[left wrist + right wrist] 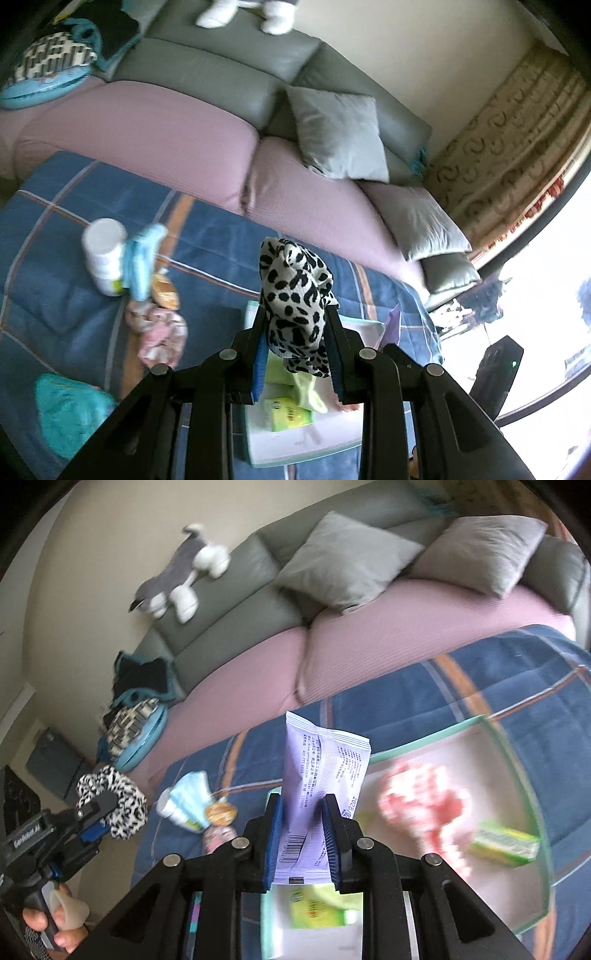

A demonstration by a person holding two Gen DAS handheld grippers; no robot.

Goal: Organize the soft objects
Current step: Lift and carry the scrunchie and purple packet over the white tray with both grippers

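My left gripper [295,314] is shut on a black-and-white leopard-print scrunchie [293,291], held up above the blue plaid blanket [55,295]. The same left gripper [98,805] and scrunchie [122,805] show at the left of the right wrist view, with a hand [55,923] on the handle. My right gripper [301,812] is shut on a pale purple tissue packet [321,771] that stands upright between the pads. Below both lies a white tray [524,782] holding a pink-and-white soft item [424,805] and green packets [506,843].
On the blanket lie a white bottle [105,254], a light blue face mask [142,258], a round snack [166,291], a pink scrunchie [162,332] and a teal cloth [70,410]. A sofa with grey cushions [340,133] stands behind; a plush dog [181,579] lies on its back.
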